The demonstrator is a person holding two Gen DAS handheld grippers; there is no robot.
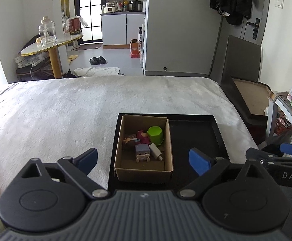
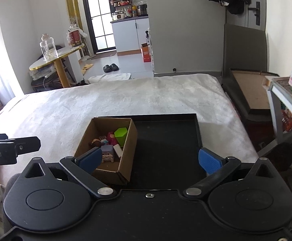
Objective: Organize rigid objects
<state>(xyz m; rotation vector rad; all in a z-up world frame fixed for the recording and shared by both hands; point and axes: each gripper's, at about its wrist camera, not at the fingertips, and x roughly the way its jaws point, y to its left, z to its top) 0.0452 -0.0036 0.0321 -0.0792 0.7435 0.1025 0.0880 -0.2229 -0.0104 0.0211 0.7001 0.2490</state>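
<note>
We hold the left gripper point(image 1: 142, 161) and the right gripper point(image 2: 150, 159) above the tray point(image 1: 216, 132), jaws spread and empty, because the toys point(image 1: 143, 142) already lie inside the cardboard box point(image 1: 143, 172) on the tray.

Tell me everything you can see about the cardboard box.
The cardboard box is brown, small, rectangular and open-topped, its flaps not visible. It sits upright in the left part of the black tray on the white blanket. Inside lie a green hexagonal block, a grey cube figure and other small toys. Neither claw touches it.
</note>
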